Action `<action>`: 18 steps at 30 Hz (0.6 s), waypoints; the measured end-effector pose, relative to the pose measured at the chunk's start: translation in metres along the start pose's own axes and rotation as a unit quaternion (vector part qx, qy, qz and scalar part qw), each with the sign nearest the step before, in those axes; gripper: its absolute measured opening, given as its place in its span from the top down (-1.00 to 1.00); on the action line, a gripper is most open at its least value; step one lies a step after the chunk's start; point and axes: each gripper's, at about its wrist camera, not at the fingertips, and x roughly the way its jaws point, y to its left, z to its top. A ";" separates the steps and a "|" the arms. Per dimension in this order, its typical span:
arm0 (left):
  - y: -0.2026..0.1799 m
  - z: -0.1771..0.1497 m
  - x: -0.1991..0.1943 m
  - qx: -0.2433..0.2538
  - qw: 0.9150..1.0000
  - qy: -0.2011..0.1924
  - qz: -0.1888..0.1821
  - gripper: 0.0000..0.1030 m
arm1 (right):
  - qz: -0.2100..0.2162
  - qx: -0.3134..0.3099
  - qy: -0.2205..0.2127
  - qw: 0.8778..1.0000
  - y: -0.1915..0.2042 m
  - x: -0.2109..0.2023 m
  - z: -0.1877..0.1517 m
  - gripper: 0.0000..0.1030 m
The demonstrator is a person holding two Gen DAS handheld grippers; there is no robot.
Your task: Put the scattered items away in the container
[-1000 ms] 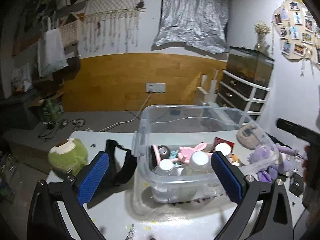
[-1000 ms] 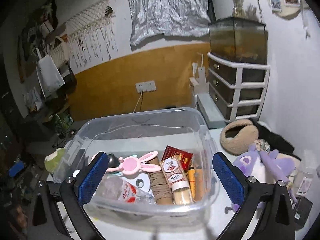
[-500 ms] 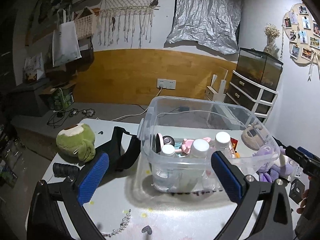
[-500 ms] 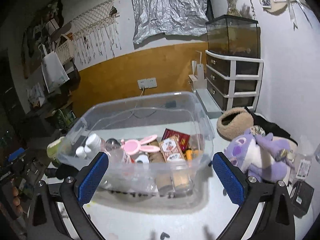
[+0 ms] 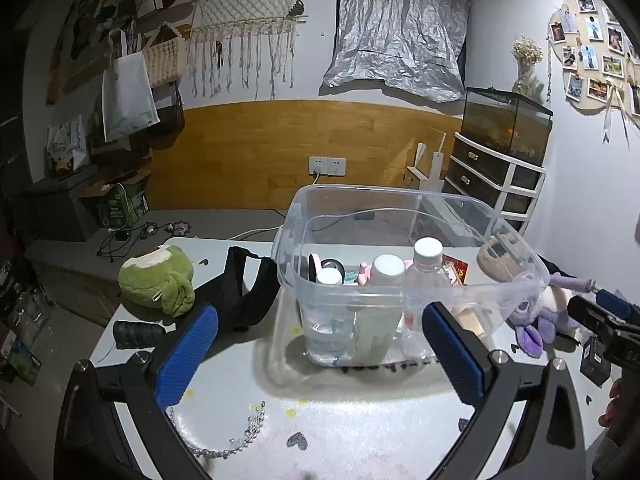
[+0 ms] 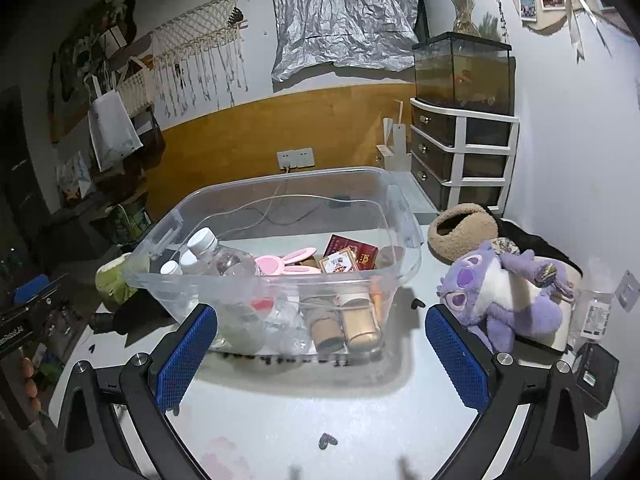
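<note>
a: left wrist view first; where's the left gripper [image 5: 318, 354]?

b: low over the table [image 5: 360, 432], fingers level and pointing at the bin [image 5: 400, 288]; jaws wide apart, nothing between them; the near wall of the bin sits in the gap, not touched.

a: and the loose things?

b: green plush [image 5: 158, 282] left of the bin, a black strap [image 5: 244, 292] between them, a dark roll [image 5: 138, 334] just beside the left pad; a bead chain [image 5: 236, 436] lies on the table near the camera; purple plush [image 5: 536, 320] right of the bin, and the right gripper [image 5: 600, 312] pokes in at that edge; can't tell its jaws from here.

a: right wrist view?

b: right gripper [image 6: 322, 358] also low, aimed at the bin [image 6: 280, 280], jaws spread wide and empty; bottles [image 6: 224, 260], a pink bunny mirror [image 6: 284, 262] and a red box [image 6: 352, 254] lie inside; purple plush [image 6: 508, 296] touches the right pad's far side, a tan pouch [image 6: 462, 232] behind it; green plush [image 6: 114, 280] left of the bin.
</note>
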 end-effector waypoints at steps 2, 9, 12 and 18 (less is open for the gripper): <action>0.000 -0.002 -0.002 0.002 1.000 0.001 -0.002 -0.99 | 0.001 -0.004 -0.004 1.000 0.003 -0.005 0.000 -1.00; -0.003 -0.010 -0.009 0.012 1.000 0.004 -0.007 -0.99 | -0.008 -0.013 -0.014 1.000 0.008 -0.016 -0.003 -1.00; -0.005 -0.012 -0.011 0.013 1.000 0.004 -0.010 -0.99 | -0.010 -0.014 -0.015 1.000 0.008 -0.018 -0.005 -1.00; -0.008 -0.011 -0.015 0.013 1.000 0.000 -0.014 -0.99 | -0.011 -0.013 -0.014 1.000 0.007 -0.024 -0.010 -1.00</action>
